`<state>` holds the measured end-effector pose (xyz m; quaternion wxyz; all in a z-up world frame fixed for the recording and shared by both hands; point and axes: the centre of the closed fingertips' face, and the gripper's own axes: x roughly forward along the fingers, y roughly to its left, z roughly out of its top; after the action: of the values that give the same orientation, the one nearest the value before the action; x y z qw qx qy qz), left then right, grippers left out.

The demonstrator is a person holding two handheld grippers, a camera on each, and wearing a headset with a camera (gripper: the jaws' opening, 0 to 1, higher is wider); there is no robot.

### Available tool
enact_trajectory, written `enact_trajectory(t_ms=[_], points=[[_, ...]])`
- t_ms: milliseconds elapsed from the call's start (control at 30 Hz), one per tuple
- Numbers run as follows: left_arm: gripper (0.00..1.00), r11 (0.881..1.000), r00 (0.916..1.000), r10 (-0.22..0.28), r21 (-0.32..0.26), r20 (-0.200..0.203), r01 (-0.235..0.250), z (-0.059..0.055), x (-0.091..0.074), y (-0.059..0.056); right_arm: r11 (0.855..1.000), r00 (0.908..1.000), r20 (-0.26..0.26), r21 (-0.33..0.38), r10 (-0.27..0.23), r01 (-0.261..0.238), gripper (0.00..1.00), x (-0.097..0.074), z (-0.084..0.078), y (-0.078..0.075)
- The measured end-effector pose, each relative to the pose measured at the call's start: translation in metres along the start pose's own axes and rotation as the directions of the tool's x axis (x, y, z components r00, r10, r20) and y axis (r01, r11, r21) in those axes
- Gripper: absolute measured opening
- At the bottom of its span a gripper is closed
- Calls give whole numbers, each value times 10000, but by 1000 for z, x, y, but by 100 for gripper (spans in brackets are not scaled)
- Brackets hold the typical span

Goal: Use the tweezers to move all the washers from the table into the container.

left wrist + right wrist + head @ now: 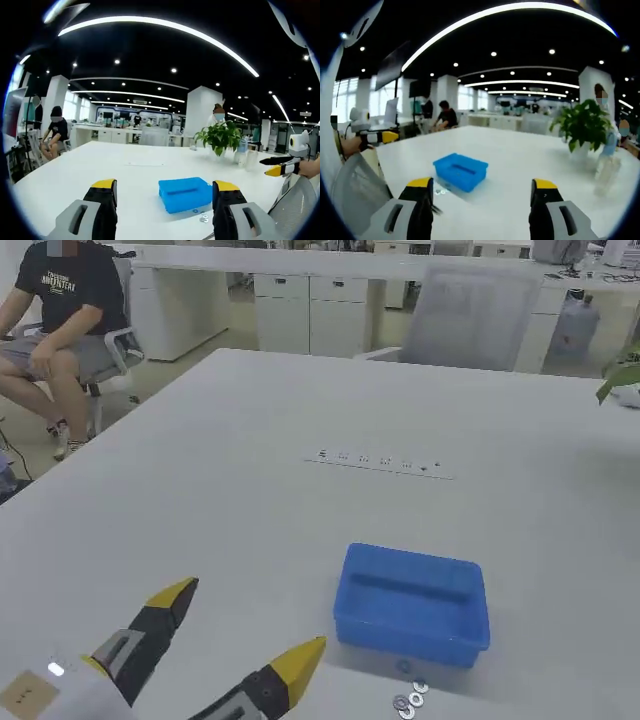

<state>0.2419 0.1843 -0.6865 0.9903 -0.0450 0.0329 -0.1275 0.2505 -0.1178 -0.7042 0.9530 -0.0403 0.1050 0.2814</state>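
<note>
Left claw [165, 184] agape toward container [185, 194], plant [220, 137] beyond

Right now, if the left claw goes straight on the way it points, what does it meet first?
Probably the blue bin, which sits ahead between the open jaws of the left claw. The washers lie nearer but right of that line; depth is unclear.

Matt blue plastic container [412, 602], shiny metal washers [410, 697], smooth white table [250, 440].
</note>
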Motion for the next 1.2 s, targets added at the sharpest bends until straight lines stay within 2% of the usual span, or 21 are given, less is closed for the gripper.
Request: enact_trajectory(t_ms=[133, 200, 500, 1200], points=[[78, 9999, 9997, -115, 70, -211, 116, -4, 1, -2, 10000, 9999, -130, 78, 39, -38, 75, 1, -3, 0], [78, 9997, 9999, -57, 249, -148, 60, -2, 1, -2, 9997, 9993, -316, 105, 201, -198, 75, 3, -6, 3], [78, 9998, 9999, 102, 149, -36, -102, -1, -1, 2, 9979, 9943, -849, -56, 639, -647, 73, 6, -16, 15], [77, 9998, 9999, 131, 138, 87, -132, 2, -2, 2, 9986, 9931, -1052, 69, 521, -517, 72, 4, -19, 13]])
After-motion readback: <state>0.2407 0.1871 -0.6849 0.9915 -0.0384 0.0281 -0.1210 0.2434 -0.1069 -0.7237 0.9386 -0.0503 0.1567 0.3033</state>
